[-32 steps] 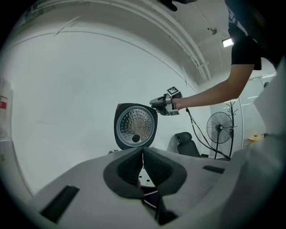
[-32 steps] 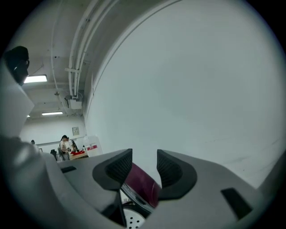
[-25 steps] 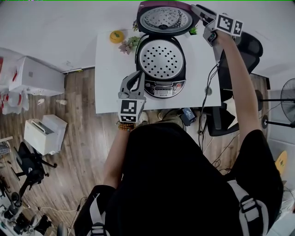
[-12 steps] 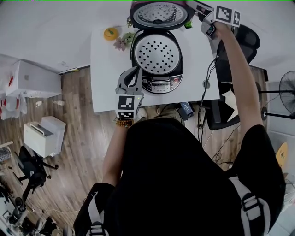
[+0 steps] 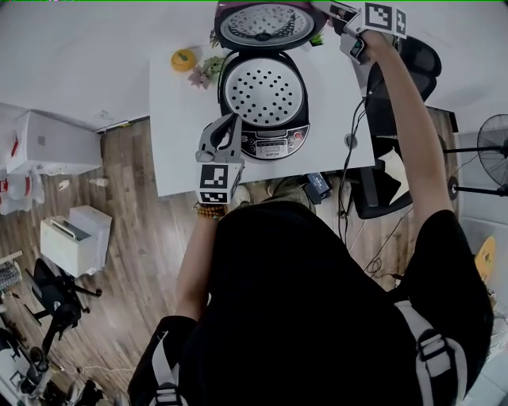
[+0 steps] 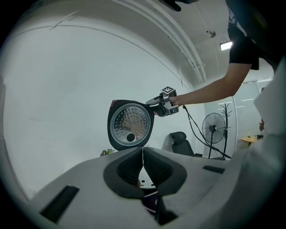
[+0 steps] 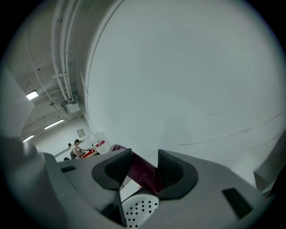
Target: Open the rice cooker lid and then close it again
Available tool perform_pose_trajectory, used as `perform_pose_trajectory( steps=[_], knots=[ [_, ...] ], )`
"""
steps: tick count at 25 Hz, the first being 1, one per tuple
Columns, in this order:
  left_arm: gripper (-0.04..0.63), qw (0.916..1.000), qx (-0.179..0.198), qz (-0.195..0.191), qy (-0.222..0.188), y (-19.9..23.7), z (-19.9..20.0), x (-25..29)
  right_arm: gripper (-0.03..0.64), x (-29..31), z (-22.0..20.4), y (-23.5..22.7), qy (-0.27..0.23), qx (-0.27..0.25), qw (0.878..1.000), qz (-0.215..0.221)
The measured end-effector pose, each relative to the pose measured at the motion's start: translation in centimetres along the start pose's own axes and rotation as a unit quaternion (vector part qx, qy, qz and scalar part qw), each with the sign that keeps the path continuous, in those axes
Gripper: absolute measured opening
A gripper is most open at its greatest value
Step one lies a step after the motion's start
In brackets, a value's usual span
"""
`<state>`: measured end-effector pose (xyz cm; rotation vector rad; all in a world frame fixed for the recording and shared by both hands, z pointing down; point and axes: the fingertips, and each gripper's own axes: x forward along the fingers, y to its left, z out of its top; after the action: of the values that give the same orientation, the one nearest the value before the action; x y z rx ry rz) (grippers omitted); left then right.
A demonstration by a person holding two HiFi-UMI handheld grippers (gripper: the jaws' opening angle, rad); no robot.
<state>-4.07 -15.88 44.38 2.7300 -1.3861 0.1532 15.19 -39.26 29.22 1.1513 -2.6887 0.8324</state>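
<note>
The rice cooker [image 5: 264, 103] stands on the white table [image 5: 178, 135] with its perforated inner plate [image 7: 140, 208] showing. Its maroon lid [image 5: 262, 24] is raised upright at the back. My right gripper [image 5: 332, 9] is at the lid's right edge. In the right gripper view the maroon rim [image 7: 142, 173] lies between the jaws of that gripper [image 7: 144, 167], with a gap on the left side. Those jaws have just been opening. My left gripper [image 5: 232, 120] hovers by the cooker's front left. Its pads [image 6: 134, 163] meet with nothing between them, and it faces the lid [image 6: 129, 125].
An orange round object [image 5: 183, 58] and small plants [image 5: 205, 70] sit at the table's back left. Cables [image 5: 353, 119] hang over the right edge beside a black office chair [image 5: 413, 59]. A fan [image 5: 486, 151] stands at the right, and white boxes [image 5: 75, 234] lie on the wooden floor.
The head view has drifted, so the table and cooker sit further up and left in the picture. The lid stays upright and both grippers keep their places beside the cooker.
</note>
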Motion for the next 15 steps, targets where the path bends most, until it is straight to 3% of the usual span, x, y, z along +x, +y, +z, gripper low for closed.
perform_pose_trajectory(
  steps=[15],
  knots=[
    [0.023, 1.0000, -0.002, 0.000, 0.008, -0.03, -0.47, 0.08, 0.195, -0.36, -0.66, 0.36, -0.002, 0.003, 1.000, 0.008]
  ],
)
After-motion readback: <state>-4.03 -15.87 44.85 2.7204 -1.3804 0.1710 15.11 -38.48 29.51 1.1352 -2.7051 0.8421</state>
